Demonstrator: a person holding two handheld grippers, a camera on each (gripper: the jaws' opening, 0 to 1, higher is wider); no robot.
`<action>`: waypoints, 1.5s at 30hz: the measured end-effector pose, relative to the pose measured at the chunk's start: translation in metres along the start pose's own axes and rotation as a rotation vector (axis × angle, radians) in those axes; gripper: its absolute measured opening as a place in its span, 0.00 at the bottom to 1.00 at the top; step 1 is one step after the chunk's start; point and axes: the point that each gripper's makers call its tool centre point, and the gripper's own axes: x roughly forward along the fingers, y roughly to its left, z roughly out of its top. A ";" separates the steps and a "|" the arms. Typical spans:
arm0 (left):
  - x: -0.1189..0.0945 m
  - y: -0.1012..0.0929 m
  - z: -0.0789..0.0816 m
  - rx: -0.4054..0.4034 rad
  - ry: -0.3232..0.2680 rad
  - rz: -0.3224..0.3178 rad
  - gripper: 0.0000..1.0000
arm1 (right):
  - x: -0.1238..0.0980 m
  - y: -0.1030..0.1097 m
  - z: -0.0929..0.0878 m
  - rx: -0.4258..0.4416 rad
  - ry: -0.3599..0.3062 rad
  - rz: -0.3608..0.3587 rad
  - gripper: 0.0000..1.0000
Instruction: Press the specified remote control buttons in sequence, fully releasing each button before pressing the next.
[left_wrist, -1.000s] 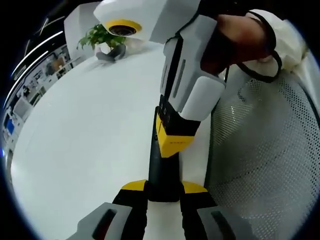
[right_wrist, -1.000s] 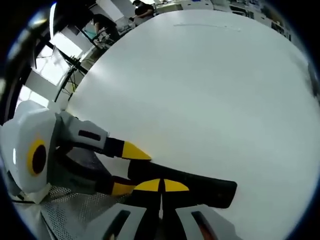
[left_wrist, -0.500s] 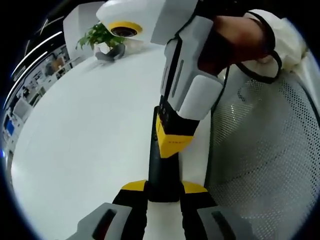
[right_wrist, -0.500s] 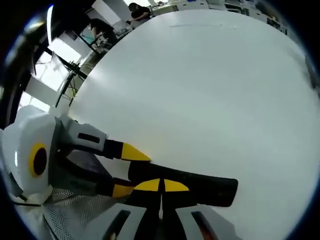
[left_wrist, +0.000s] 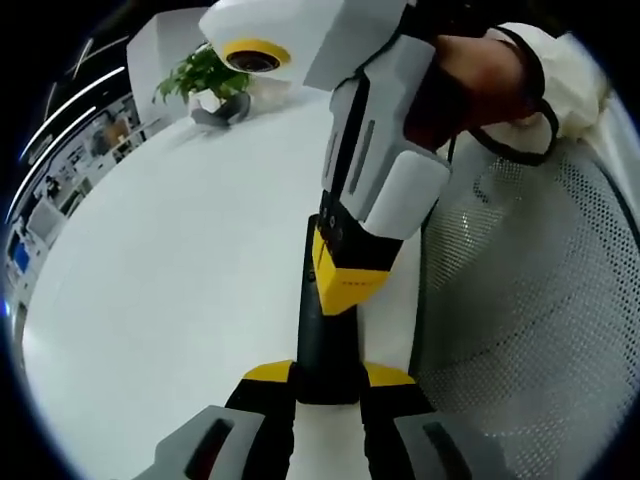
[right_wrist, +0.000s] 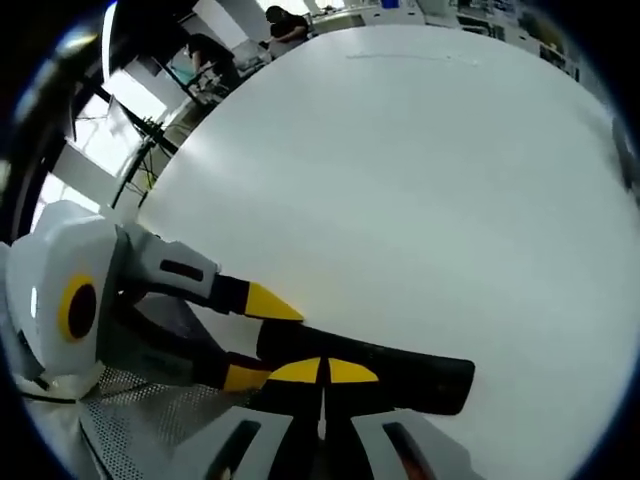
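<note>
— Since half a second ago hardly anything has shifted, what do you make of it?

— Very little has moved. In the left gripper view the right gripper (left_wrist: 346, 286) sits on the same spot of the remote (left_wrist: 322, 335), its body only a touch higher. The right gripper view has rolled slightly, which is the hand and not the things.

— And the fingers?

— The left gripper (left_wrist: 328, 372) pinches the near end of the remote between its yellow tips. The right one's fingers (right_wrist: 300, 372) are pressed together, their joined tip down on the remote's upper face.

— So a press is under way?

— I judge it is being held, or not yet let go. I can't see the button under the tip, so which one it is I cannot tell. The release must come before the next button counts.

— Where is the remote?

— Lying flat on the white tabletop (left_wrist: 170, 260), near the edge beside a mesh chair (left_wrist: 530, 330), with its long dark body running away from the left gripper.

— Any containers?

— One pot (left_wrist: 207, 98) at the far side of the tabletop, holding a green plant (left_wrist: 205, 70). It is well apart from the remote.
</note>
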 end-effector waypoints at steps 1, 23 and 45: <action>0.000 0.000 0.000 -0.003 -0.002 0.000 0.24 | 0.000 0.000 0.000 0.000 0.000 -0.001 0.00; -0.001 0.004 0.000 0.000 0.017 -0.040 0.24 | -0.039 0.000 0.043 -0.123 -0.279 -0.066 0.00; -0.002 0.021 -0.003 0.045 0.042 -0.049 0.24 | -0.114 -0.008 0.068 -0.176 -0.639 -0.061 0.19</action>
